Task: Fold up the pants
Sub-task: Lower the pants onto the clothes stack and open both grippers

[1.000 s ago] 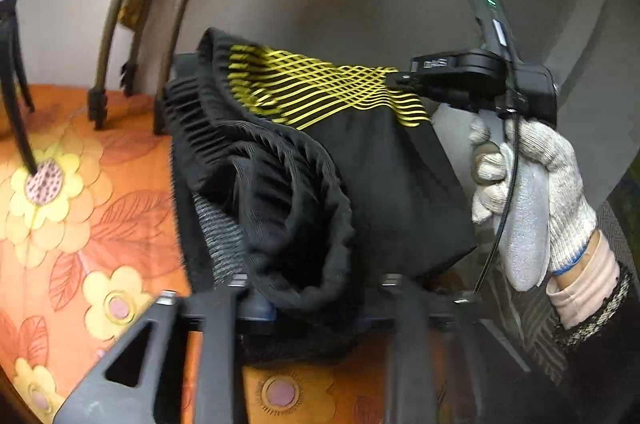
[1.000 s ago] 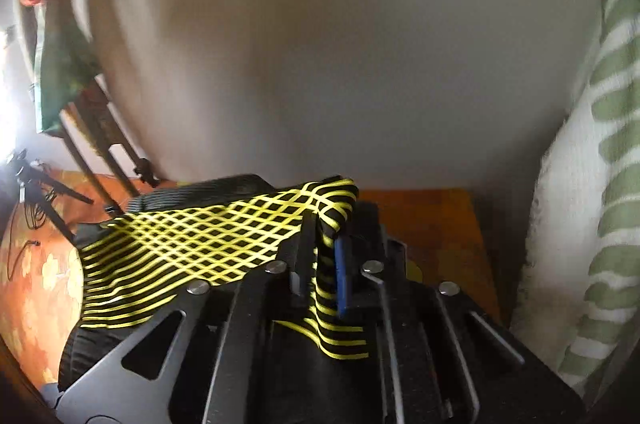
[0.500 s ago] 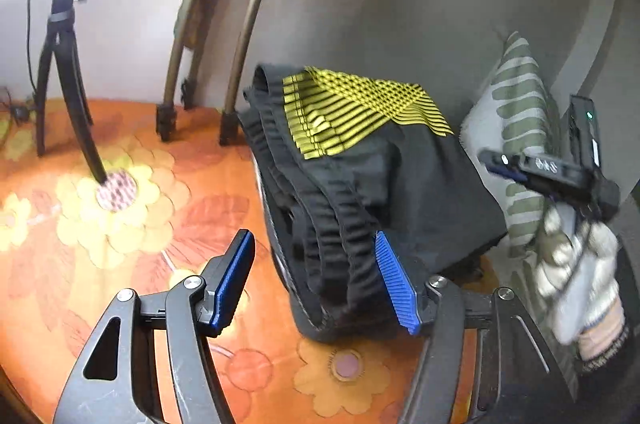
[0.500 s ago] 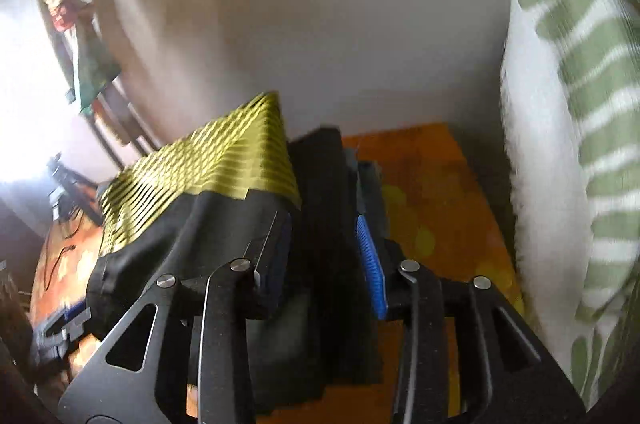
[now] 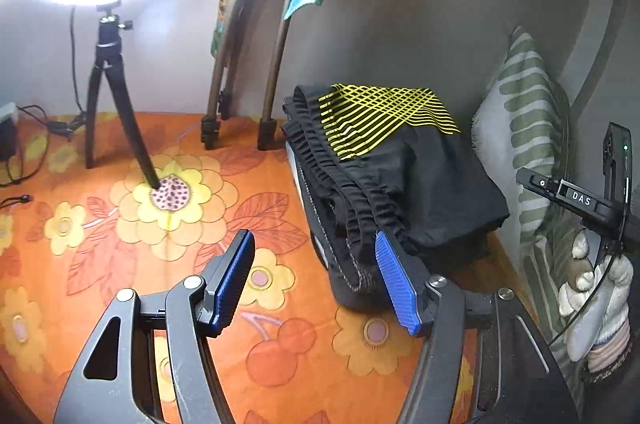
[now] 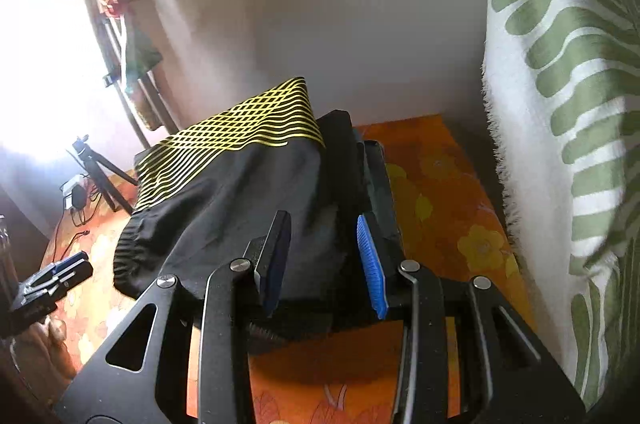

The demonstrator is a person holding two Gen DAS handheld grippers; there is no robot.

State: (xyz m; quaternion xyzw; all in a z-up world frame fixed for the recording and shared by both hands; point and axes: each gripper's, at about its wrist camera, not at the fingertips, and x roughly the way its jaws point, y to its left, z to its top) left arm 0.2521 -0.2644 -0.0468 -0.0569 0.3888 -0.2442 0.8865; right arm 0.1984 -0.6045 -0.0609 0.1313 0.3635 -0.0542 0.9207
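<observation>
The black pants (image 5: pixel 400 175) with a yellow grid print lie folded in a thick bundle on the orange flowered cloth (image 5: pixel 160 244), near the wall. They also show in the right wrist view (image 6: pixel 248 191). My left gripper (image 5: pixel 316 280) is open and empty, just in front of the bundle's gathered waistband. My right gripper (image 6: pixel 324 256) is open and empty, close over the near edge of the bundle. The right gripper's body and gloved hand (image 5: pixel 592 288) show at the right of the left wrist view. The left gripper (image 6: pixel 52 280) shows at the left of the right wrist view.
A green and white striped pillow (image 5: pixel 524 127) (image 6: pixel 560 103) stands right of the pants. A black tripod (image 5: pixel 116 111) stands on the cloth at the left, with cables behind it. Two leaning poles (image 5: pixel 248 63) with cloth stand against the wall. A bright light glares at upper left.
Both grippers let go of the pants and opened. The bundle now rests on the cloth, and both grippers have drawn back from it.
</observation>
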